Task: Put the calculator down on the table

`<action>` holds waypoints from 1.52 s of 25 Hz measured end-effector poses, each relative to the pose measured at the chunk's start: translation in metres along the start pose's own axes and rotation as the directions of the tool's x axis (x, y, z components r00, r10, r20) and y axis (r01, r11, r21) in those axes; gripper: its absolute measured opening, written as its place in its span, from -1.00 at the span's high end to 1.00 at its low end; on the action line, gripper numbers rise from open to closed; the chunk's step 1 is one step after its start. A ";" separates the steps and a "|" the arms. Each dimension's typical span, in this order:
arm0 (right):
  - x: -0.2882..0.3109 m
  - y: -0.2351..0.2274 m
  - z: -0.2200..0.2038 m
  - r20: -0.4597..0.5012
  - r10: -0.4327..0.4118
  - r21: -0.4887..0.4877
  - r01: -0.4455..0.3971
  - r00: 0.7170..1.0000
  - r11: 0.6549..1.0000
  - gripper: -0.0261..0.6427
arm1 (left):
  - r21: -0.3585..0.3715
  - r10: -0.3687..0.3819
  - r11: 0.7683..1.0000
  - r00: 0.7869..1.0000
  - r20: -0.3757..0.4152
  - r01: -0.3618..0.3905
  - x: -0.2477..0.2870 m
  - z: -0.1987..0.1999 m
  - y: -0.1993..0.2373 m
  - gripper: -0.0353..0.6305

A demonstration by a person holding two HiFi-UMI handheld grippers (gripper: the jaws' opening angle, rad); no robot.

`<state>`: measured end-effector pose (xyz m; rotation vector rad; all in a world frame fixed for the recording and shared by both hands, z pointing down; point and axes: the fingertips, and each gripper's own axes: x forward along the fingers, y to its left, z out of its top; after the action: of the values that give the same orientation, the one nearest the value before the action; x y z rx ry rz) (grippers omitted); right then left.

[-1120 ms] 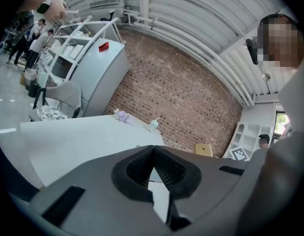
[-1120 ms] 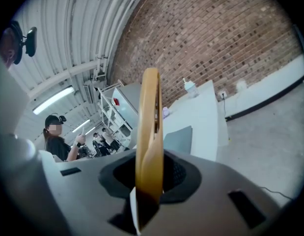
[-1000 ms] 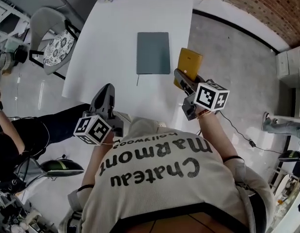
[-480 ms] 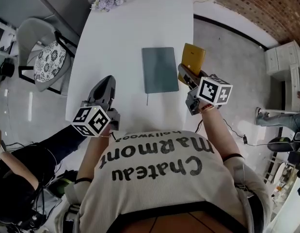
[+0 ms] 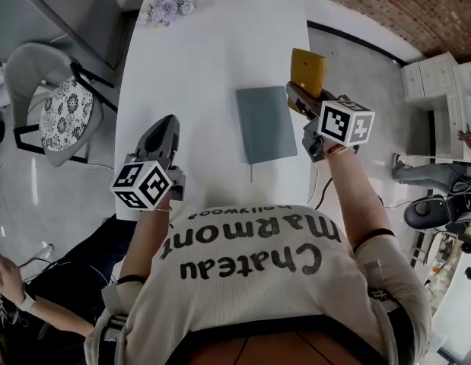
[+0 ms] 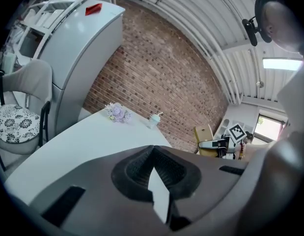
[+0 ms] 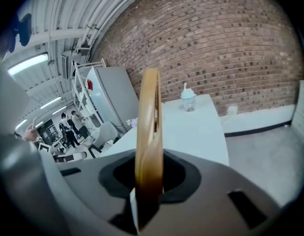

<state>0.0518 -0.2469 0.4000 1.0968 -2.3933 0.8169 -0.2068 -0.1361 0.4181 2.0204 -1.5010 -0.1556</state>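
**A:** What is held by the right gripper (image 5: 298, 96)?

**B:** A yellow calculator (image 5: 307, 68) is pinched by its near end, with the jaws parted only to its thickness. It is carried edge-on in the air, just beyond the far right corner of the grey notebook (image 5: 265, 122). Nothing is held by the left gripper (image 5: 165, 131) — its jaws are drawn together, well to the left of the notebook.

**A:** What could be spoiled from here?

**B:** The calculator appears to be hung over the right edge of the white table (image 5: 197, 67), to the right of the notebook. If it were released there, it would likely be dropped to the floor. Only one end is clamped, so it may be swung or slipped in the pads when tilted flat. Set down on its edge, it would be toppled — or landed on the notebook.
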 end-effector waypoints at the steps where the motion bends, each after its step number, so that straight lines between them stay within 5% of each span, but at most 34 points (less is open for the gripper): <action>1: 0.006 0.000 0.004 -0.007 -0.007 -0.013 0.007 1.000 1.000 0.65 | -0.006 -0.009 1.000 1.000 -0.002 0.009 0.002 0.001 0.004 0.89; 13: 0.101 -0.007 0.025 -0.112 -0.073 -0.172 0.053 0.991 0.984 0.65 | -0.083 -0.053 0.996 0.994 -0.091 0.045 0.016 -0.025 0.050 0.89; 22: 0.168 -0.014 -0.006 -0.294 -0.133 -0.354 0.021 0.947 0.935 0.65 | -0.129 -0.043 0.991 0.995 -0.089 0.031 0.017 -0.035 0.068 0.89; 38: 0.206 -0.014 -0.046 -0.467 -0.132 -0.443 -0.102 0.874 0.891 0.64 | -0.171 -0.036 0.985 0.991 -0.126 0.015 0.019 -0.052 0.078 0.89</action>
<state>-0.0608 -0.3391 0.5536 0.6230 -1.9887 0.4148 -0.2420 -0.1459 0.5066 1.8781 -1.3362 -0.1550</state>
